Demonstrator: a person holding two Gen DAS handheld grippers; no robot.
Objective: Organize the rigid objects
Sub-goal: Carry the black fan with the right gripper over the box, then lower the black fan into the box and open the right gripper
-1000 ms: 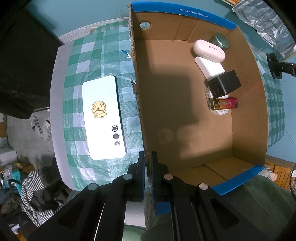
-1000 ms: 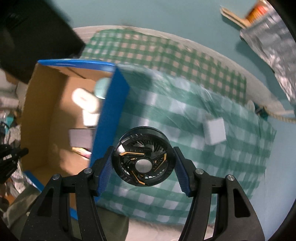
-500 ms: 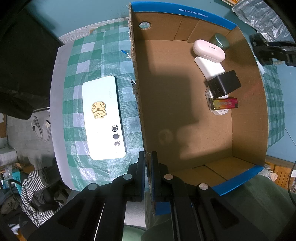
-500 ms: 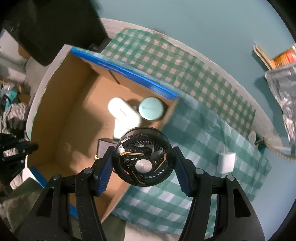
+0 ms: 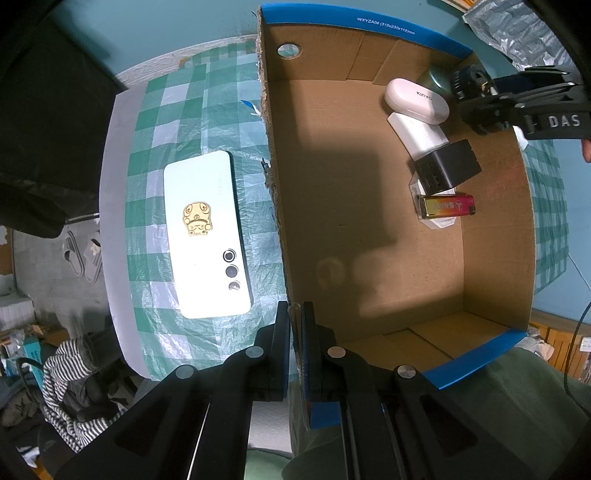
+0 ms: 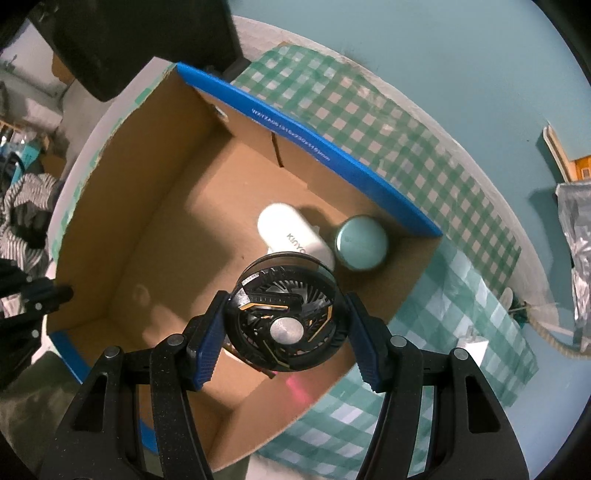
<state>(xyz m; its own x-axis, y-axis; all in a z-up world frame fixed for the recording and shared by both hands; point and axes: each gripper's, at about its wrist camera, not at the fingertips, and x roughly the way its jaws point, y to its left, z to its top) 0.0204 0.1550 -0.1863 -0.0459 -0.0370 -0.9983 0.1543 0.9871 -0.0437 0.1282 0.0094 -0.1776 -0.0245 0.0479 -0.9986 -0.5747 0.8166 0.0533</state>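
An open cardboard box (image 5: 369, 229) with blue rims stands on a green checked cloth. My left gripper (image 5: 295, 325) is shut on the box's near left wall. The right gripper (image 6: 286, 332) is shut on a round black fan (image 6: 284, 314) with orange marks and hangs over the box's inside (image 6: 166, 221). The left wrist view shows that gripper (image 5: 474, 98) at the box's far right corner. On the box floor lie a white KINYO case (image 5: 415, 99), a white block (image 5: 417, 134), a black cube charger (image 5: 447, 168), a red and yellow lighter (image 5: 447, 205) and a teal round tin (image 6: 361, 243).
A pale phone (image 5: 207, 236) with a gold sticker lies on the cloth left of the box. A small white block (image 6: 474, 345) sits on the cloth right of the box. A silver foil bag (image 5: 517, 33) lies beyond it. Slippers (image 5: 83, 254) and striped clothing (image 5: 66, 373) are on the floor.
The right gripper has carried the fan from above the cloth outside the box's right wall to above the box's inside, rolling a little. The left gripper and the box have not moved.
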